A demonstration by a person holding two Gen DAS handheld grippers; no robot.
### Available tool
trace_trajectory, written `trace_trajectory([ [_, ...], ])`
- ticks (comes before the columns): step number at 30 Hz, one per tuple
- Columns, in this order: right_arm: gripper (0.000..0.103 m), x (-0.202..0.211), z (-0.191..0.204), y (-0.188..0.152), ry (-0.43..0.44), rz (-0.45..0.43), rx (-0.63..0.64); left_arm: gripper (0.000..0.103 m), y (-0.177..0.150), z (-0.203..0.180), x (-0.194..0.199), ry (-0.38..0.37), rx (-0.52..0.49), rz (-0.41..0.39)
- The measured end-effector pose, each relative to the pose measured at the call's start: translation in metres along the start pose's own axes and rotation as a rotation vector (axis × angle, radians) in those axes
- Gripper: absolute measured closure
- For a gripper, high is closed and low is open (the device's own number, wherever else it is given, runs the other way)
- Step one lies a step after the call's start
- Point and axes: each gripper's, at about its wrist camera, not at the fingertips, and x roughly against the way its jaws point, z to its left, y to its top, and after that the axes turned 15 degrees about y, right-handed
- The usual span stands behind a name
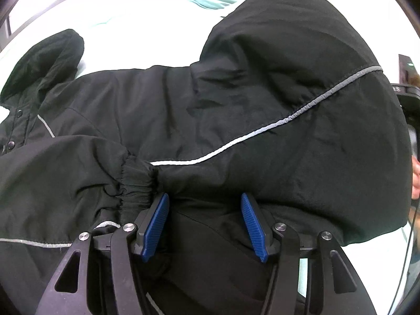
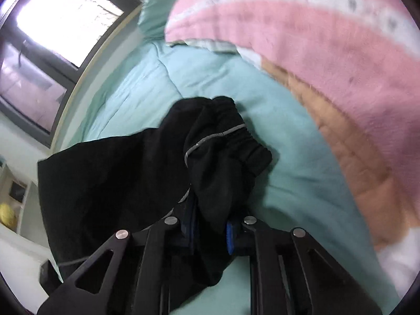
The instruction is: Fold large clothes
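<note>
Black jacket [image 1: 210, 120] under the parted left fingers [image 1: 160, 223]; its sleeve [image 2: 223, 173] pinched between closed right fingers [image 2: 230, 236].

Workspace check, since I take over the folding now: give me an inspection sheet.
Surface: teal bedding.
Job's things: black jacket spread out, grey piping; cuff gathered near the left gripper.
Clutter: pink blanket at the bed's far side.
Grippers: left gripper open over the jacket; right gripper shut on jacket fabric.
Cables: thin dark cable at the right edge of the left view.
Surroundings: window, shelf.
</note>
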Motion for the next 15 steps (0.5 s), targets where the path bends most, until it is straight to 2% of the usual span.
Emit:
trace_trajectory([
  [3, 0.087, 0.035, 0.019, -0.003, -0.06, -0.071, 0.078, 0.044, 0.001, -0.008, 0.015, 0.035, -0.008, -0.038],
  [4, 0.087, 0.054, 0.026, -0.004, -0.086, -0.11, 0.11, 0.044, 0.0, -0.017, 0.029, 0.077, -0.031, -0.084],
  [5, 0.087, 0.069, 0.031, -0.006, -0.105, -0.138, 0.13, 0.044, 0.0, -0.022, 0.039, 0.084, -0.051, -0.125],
  [7, 0.087, 0.111, 0.039, -0.006, -0.179, -0.221, 0.171, 0.044, 0.001, -0.036, 0.058, 0.061, -0.066, -0.186],
  [9, 0.087, 0.14, 0.037, -0.005, -0.214, -0.272, 0.177, 0.044, 0.005, -0.047, 0.069, 0.01, -0.059, -0.204],
  [11, 0.087, 0.155, 0.027, -0.003, -0.184, -0.26, 0.146, 0.044, 0.013, -0.057, 0.061, -0.074, -0.04, -0.146],
  [12, 0.087, 0.152, 0.018, -0.002, -0.193, -0.236, 0.116, 0.044, 0.014, -0.061, 0.053, -0.087, -0.034, -0.118],
  [14, 0.087, 0.143, -0.002, -0.006, -0.247, -0.189, 0.072, 0.044, 0.013, -0.071, 0.013, -0.058, -0.063, 0.034],
  [15, 0.087, 0.136, -0.015, -0.009, -0.261, -0.168, 0.047, 0.044, 0.01, -0.072, 0.002, -0.051, -0.062, 0.067],
])
